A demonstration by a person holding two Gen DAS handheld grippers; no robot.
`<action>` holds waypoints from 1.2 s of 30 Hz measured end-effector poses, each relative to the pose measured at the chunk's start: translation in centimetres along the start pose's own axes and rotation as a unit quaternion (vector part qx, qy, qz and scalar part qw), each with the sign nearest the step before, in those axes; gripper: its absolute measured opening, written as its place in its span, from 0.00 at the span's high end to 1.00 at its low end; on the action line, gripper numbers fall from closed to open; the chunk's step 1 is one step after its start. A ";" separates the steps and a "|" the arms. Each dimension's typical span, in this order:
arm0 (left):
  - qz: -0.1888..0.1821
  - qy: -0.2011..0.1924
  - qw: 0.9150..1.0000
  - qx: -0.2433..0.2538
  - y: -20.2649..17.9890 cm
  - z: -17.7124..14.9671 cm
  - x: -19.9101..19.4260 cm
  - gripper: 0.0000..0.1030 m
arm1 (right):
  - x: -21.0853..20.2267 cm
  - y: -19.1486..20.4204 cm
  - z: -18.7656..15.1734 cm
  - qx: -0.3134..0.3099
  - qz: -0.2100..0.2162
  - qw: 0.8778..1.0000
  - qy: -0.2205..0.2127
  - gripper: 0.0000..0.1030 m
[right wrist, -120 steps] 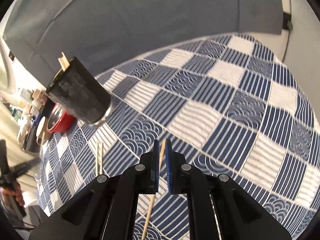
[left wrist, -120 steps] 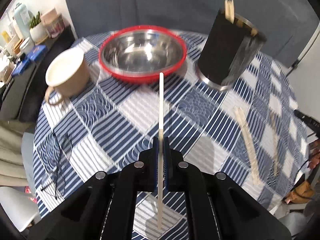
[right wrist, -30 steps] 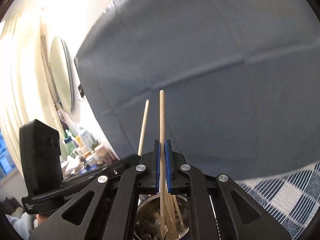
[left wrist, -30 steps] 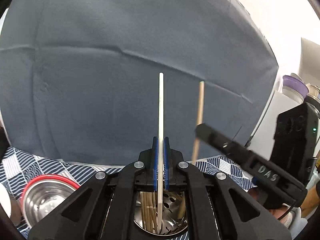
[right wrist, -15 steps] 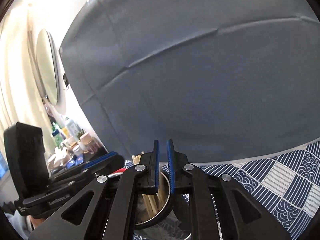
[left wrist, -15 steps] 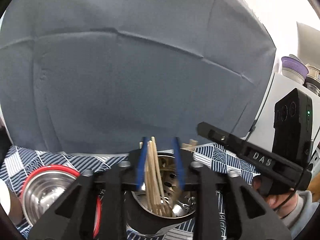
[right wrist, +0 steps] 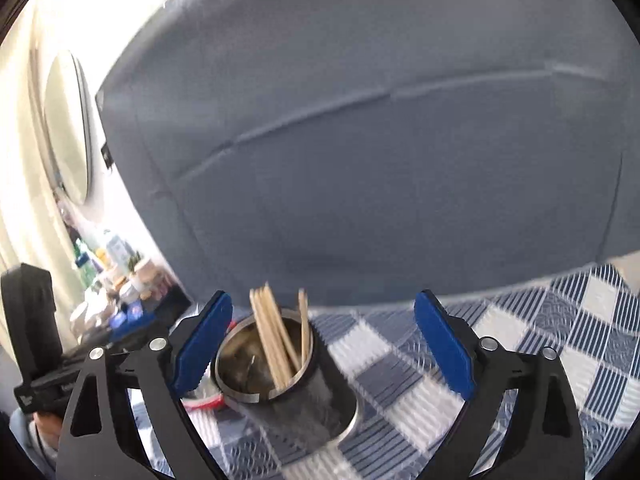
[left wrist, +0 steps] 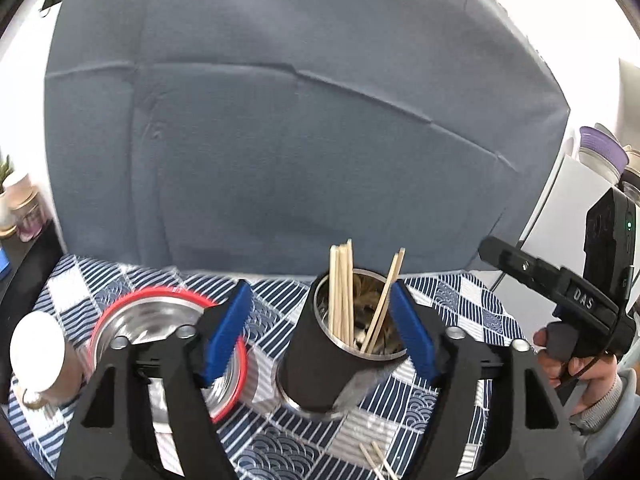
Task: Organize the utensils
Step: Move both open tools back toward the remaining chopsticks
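Note:
A black cylindrical utensil holder (left wrist: 320, 364) with a steel rim stands on the blue-and-white checked tablecloth (left wrist: 452, 304). Several wooden chopsticks (left wrist: 340, 288) stand in it. My left gripper (left wrist: 320, 328) is open and empty, its blue pads either side of the holder's top. In the right wrist view the same holder (right wrist: 296, 396) holds the chopsticks (right wrist: 276, 340). My right gripper (right wrist: 324, 344) is open and empty just above it. More loose chopsticks (left wrist: 376, 460) lie on the cloth in front of the holder.
A red-rimmed steel bowl (left wrist: 160, 320) sits left of the holder, with a beige mug (left wrist: 38, 356) further left. The other hand-held gripper (left wrist: 560, 300) shows at the right. A grey fabric backdrop (left wrist: 300, 140) stands behind the table. A cluttered shelf (right wrist: 116, 280) is at the left.
Both grippers held a chopstick upright over the holder, then opened. The chopsticks dropped into the holder. Both sets of jaws now stand wide apart.

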State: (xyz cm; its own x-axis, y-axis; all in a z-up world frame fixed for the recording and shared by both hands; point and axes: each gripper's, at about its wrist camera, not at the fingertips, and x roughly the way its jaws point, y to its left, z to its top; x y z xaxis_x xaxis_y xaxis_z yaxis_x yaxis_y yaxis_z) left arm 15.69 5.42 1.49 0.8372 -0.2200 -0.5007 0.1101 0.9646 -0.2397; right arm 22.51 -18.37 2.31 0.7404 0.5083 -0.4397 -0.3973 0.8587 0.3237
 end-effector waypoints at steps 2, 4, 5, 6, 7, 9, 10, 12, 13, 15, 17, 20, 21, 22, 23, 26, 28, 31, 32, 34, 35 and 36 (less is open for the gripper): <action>0.011 0.010 1.000 -0.007 0.1 -0.7 -0.5 0.17 | -0.1 -0.3 -1.0 0.001 -0.002 1.000 0.030 0.14; 0.014 0.017 1.000 -0.013 0.2 -1.4 -1.1 0.10 | -0.2 -0.4 -2.0 -0.003 -0.015 0.998 0.053 0.14; 0.018 0.025 0.999 -0.013 0.3 -1.8 -1.3 0.06 | -0.3 -0.5 -2.7 -0.006 -0.017 0.998 0.064 0.14; 0.019 0.032 0.999 -0.013 0.3 -2.1 -1.3 0.06 | -0.4 -0.7 -3.4 -0.008 -0.021 0.997 0.075 0.14; 0.022 0.041 0.999 -0.012 0.5 -2.5 -1.4 0.06 | -0.4 -0.8 -4.0 -0.010 -0.025 0.996 0.082 0.14; 0.029 0.056 0.998 -0.010 0.9 -3.7 -1.5 0.06 | -0.4 -1.3 -5.6 -0.014 -0.034 0.994 0.106 0.14; 0.035 0.065 0.997 -0.011 1.2 -4.3 -1.5 0.06 | -0.4 -1.6 -6.6 -0.014 -0.041 0.992 0.119 0.14; 0.040 0.080 0.996 -0.024 1.8 -5.7 -1.5 0.06 | -0.2 -2.0 -8.0 -0.014 -0.050 0.989 0.140 0.14; 0.041 0.085 0.995 -0.032 2.1 -6.2 -1.6 0.06 | -0.2 -2.3 -8.9 -0.012 -0.052 0.987 0.151 0.14; 0.043 0.097 0.993 -0.054 2.6 -7.4 -1.5 0.06 | -0.1 -2.9 -10.9 -0.009 -0.057 0.982 0.179 0.14; 0.047 0.113 0.990 -0.071 3.0 -8.6 -1.4 0.06 | 0.2 -3.1 -12.5 -0.009 -0.063 0.977 0.203 0.15; 0.051 0.137 0.987 -0.071 3.0 -9.8 -1.2 0.06 | 0.4 -3.2 -14.5 -0.011 -0.067 0.972 0.227 0.15; 0.053 0.142 0.986 -0.069 2.9 -10.0 -1.2 0.06 | 0.4 -3.1 -15.1 -0.012 -0.070 0.970 0.233 0.15; 0.057 0.148 0.985 -0.067 2.8 -10.4 -1.2 0.06 | 0.5 -3.0 -15.7 -0.013 -0.070 0.968 0.240 0.15; 0.062 0.155 0.984 -0.066 2.8 -10.8 -1.2 0.06 | 0.6 -2.8 -16.6 -0.014 -0.068 0.966 0.251 0.15; 0.067 0.169 0.981 -0.067 2.5 -11.7 -1.6 0.06 | 1.0 -2.0 -17.9 -0.022 -0.068 0.960 0.272 0.15; 0.064 0.174 0.980 -0.069 2.5 -12.1 -1.9 0.06 | 1.4 -1.5 -18.7 -0.031 -0.068 0.955 0.286 0.15; 0.067 0.183 0.979 -0.062 2.2 -12.8 -2.1 0.06 | 1.6 -1.0 -19.6 -0.048 -0.080 0.951 0.295 0.15; 0.068 0.187 0.978 -0.061 2.1 -13.1 -2.1 0.06 | 1.6 -0.9 -19.9 -0.055 -0.085 0.950 0.297 0.15; 0.068 0.194 0.977 -0.063 2.0 -13.4 -2.0 0.06 | 1.6 -0.8 -20.3 -0.070 -0.099 0.946 0.301 0.15; 0.068 0.198 0.976 -0.065 2.0 -13.6 -1.9 0.06 | 1.8 -0.7 -20.6 -0.087 -0.114 0.941 0.305 0.15; 0.066 0.203 0.975 -0.066 1.9 -13.9 -1.8 0.06 | 1.8 -0.6 -20.8 -0.100 -0.127 0.938 0.308 0.15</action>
State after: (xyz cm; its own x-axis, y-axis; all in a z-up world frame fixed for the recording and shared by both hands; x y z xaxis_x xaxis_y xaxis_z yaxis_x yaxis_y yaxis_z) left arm 6.95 5.62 -9.63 0.5555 -0.1608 -0.8158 -0.0766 0.9671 -0.2428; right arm 12.83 -16.63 -16.18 0.3962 0.1737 -0.9016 -0.3897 0.9209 0.0062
